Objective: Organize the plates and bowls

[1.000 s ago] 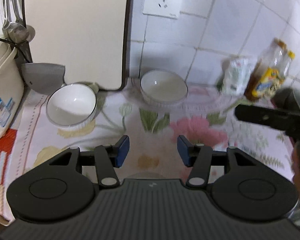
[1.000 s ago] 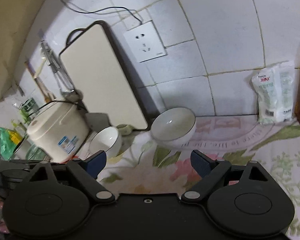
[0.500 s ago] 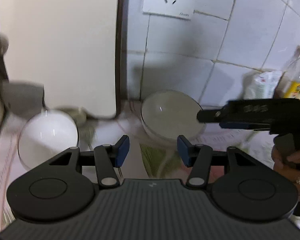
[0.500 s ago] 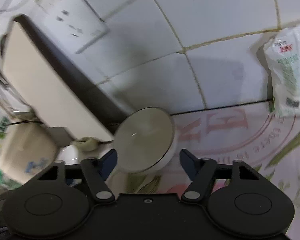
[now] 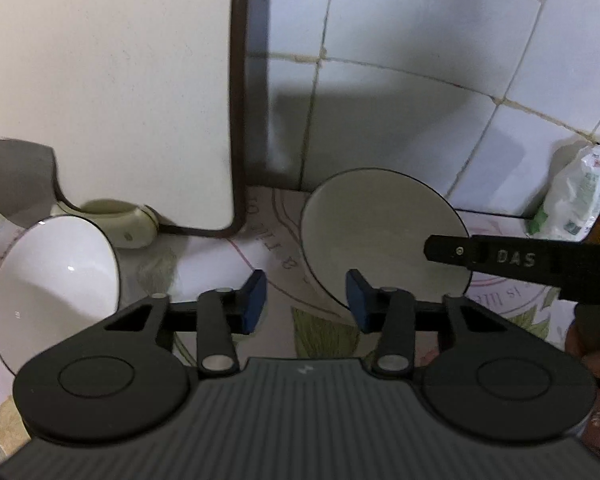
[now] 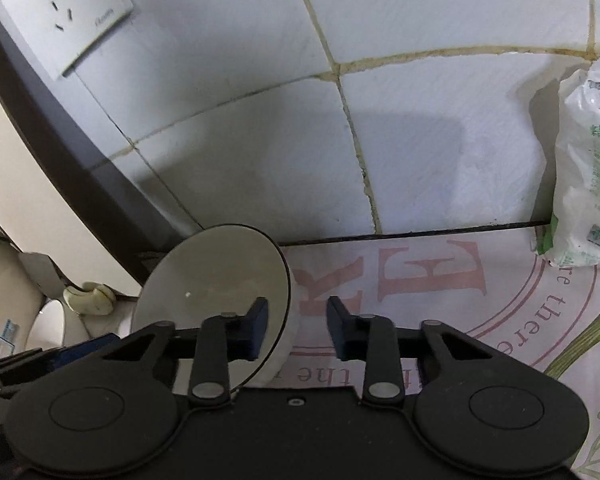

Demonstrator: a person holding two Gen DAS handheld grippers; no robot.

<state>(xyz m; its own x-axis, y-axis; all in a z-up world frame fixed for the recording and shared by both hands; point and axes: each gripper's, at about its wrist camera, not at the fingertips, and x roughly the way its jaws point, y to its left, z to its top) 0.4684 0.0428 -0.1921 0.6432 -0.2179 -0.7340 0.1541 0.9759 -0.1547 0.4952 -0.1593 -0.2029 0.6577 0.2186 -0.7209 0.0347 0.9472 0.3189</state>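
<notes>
Two white bowls with dark rims stand on the flowered cloth. The left bowl (image 5: 56, 280) is by the cutting board's foot. The right bowl (image 5: 376, 236) (image 6: 216, 280) is near the tiled wall. My left gripper (image 5: 306, 300) is open and empty between the bowls, its right finger at the right bowl's near rim. My right gripper (image 6: 296, 328) is open and straddles that bowl's right rim: its left finger is inside the bowl, its right finger outside. Its finger (image 5: 500, 258) crosses the bowl in the left wrist view.
A cream cutting board (image 5: 108, 80) leans on the wall behind the left bowl. A wall socket (image 6: 64, 12) is above. A white bag (image 6: 588, 168) stands at the right by the wall. A rice cooker (image 6: 0, 320) is at the far left.
Both grippers moved forward toward the wall. My right gripper narrowed its opening and came down around the right bowl's rim. The bowls have not moved.
</notes>
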